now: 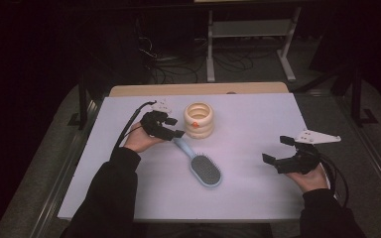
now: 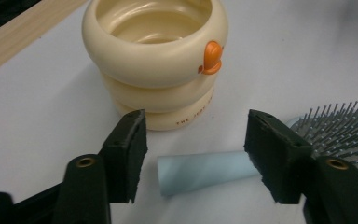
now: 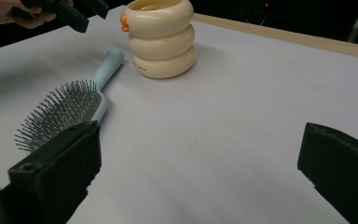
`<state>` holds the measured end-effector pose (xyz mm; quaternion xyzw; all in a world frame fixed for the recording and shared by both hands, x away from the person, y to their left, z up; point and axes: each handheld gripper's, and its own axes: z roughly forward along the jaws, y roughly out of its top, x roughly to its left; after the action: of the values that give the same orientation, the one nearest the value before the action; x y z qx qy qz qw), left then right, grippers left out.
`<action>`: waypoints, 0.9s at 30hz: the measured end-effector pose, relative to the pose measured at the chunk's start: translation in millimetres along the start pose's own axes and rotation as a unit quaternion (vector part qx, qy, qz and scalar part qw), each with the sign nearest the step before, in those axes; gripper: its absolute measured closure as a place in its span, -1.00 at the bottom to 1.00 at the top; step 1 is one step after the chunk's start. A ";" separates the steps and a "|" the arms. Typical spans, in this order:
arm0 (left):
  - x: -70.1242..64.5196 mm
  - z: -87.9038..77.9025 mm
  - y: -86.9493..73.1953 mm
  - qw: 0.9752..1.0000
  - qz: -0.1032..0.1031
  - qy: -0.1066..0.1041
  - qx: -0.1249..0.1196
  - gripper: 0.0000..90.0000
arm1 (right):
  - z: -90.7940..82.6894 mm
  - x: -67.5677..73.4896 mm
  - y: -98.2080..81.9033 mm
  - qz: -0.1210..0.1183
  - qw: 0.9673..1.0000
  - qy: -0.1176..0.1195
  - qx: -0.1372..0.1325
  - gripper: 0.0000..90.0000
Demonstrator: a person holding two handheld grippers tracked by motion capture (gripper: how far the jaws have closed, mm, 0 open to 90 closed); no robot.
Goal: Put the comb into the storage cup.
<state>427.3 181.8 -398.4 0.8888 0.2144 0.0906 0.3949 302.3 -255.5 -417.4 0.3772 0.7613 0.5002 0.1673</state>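
Note:
A light blue hairbrush (image 1: pixel 206 171) lies bristles up near the middle of the white table (image 1: pixel 258 193), its handle (image 2: pixel 200 172) pointing at a cream ringed cup (image 1: pixel 199 120) with an orange beak (image 2: pixel 211 57). My left gripper (image 2: pixel 198 142) hangs just over the handle's end, jaws half apart on either side of it, pads clear of it. From the right gripper view, the left gripper (image 3: pixel 77 14) is above the handle tip, left of the cup (image 3: pixel 161 39). My right gripper (image 1: pixel 277 149) rests wide open at the right, nothing between its jaws, the brush head (image 3: pixel 60 114) beside its left jaw.
A wooden strip (image 1: pixel 198 89) runs along the table's far edge. Beyond it on the dark floor stand white frame legs (image 1: pixel 211 54) and tangled cables (image 1: pixel 173 64). Bare table surface (image 1: pixel 258 119) stretches to the right of the cup.

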 end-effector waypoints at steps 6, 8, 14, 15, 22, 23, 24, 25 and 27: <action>-1.6 10.6 -2.7 1.000 0.004 0.003 0.021 0.09 | 0.2 0.3 -0.1 0.000 1.000 0.001 0.002 -1.00; -2.9 12.7 -3.1 1.000 0.010 0.007 0.021 0.21 | 0.6 0.0 -0.3 0.002 1.000 0.002 0.003 -1.00; -2.3 18.0 -3.7 0.999 0.012 0.013 0.028 0.41 | 0.7 0.0 -0.4 0.002 1.000 0.002 0.004 -1.00; -2.3 18.9 -4.1 0.999 0.011 0.014 0.029 0.44 | 0.8 0.0 -0.5 0.002 1.000 0.002 0.004 -1.00; -2.4 25.2 -4.8 0.999 0.017 0.021 0.029 0.63 | 1.3 0.1 -0.7 0.002 1.000 0.004 0.008 -1.00; -2.0 26.2 -5.0 0.999 0.015 0.020 0.030 0.66 | 1.3 0.0 -0.7 0.002 1.000 0.004 0.007 -1.00; -1.3 27.2 -5.3 0.999 0.011 0.017 0.032 0.69 | 1.3 0.0 -0.7 0.002 1.000 0.004 0.007 -1.00; -1.1 29.4 -5.7 0.999 0.007 0.022 0.035 0.76 | 1.3 0.0 -0.7 0.003 1.000 0.004 0.007 -1.00; 0.2 31.5 -6.0 0.999 -0.001 0.022 0.036 0.88 | 1.5 0.0 -0.8 0.003 1.000 0.006 0.008 -1.00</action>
<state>436.0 164.7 -424.0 0.9002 0.2269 0.1015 0.3576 303.0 -254.7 -418.8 0.3782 0.7650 0.4966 0.1582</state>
